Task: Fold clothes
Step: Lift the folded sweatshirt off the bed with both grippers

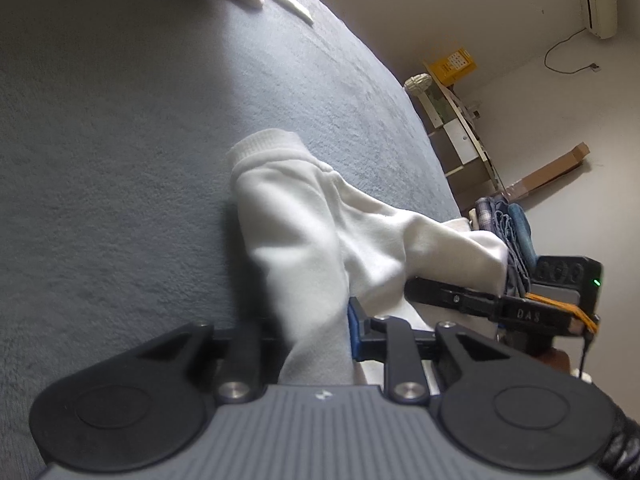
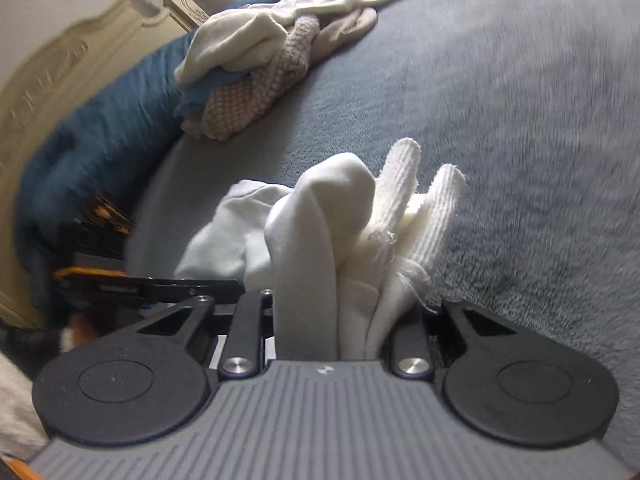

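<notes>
The white garment (image 1: 304, 216) is a thick, soft fleece piece with ribbed cuffs, bunched and lifted above the grey-blue blanket (image 1: 120, 160) that covers the bed. In the left wrist view one tube of it ends in a ribbed cuff at the top and runs down into the left gripper (image 1: 316, 344), whose jaws are pressed together on the cloth. In the right wrist view the right gripper (image 2: 340, 320) pinches another gathered part of the garment (image 2: 320, 240); here two ribbed, frayed edges stand up beside a smooth fold. The fabric sags between the two grippers. A pile of other clothes (image 2: 256, 64) lies further off on the blanket.
</notes>
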Available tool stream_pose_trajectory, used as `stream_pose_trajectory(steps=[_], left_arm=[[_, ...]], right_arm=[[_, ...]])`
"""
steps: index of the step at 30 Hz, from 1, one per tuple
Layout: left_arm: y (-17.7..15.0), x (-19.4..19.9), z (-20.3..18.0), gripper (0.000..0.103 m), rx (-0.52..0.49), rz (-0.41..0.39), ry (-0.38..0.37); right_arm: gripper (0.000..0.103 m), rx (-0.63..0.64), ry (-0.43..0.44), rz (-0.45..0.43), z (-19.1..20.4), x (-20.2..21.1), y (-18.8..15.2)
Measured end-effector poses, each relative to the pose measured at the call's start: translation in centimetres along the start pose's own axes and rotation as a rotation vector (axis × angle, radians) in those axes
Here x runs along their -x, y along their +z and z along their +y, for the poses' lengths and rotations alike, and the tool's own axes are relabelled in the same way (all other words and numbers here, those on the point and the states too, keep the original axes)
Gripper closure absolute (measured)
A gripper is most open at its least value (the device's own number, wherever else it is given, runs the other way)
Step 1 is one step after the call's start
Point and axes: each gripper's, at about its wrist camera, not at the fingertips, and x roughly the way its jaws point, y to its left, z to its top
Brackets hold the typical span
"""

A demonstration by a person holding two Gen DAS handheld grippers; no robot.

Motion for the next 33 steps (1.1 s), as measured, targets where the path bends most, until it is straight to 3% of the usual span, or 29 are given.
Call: stream_pose_trajectory(steps=[7, 17, 33], left_arm=[[-0.7, 3.5, -3.5, 0.083, -0.101, -0.079, -0.030], [-3.5, 10.2, -10.1, 0.083, -0.279, -0.191, -0.096], [-5.2, 19.9, -21.3, 0.083, -0.508, -0.359, -0.123]], right_arm=[[0.083, 0.199, -0.173, -0.099, 6.1, 3.8, -1.5], [0.084, 0.342, -0.347, -0.291, 14.7, 10.6, -5.5], [0.084, 0.455, -0.408, -0.583, 22.9, 20.6, -8.6]])
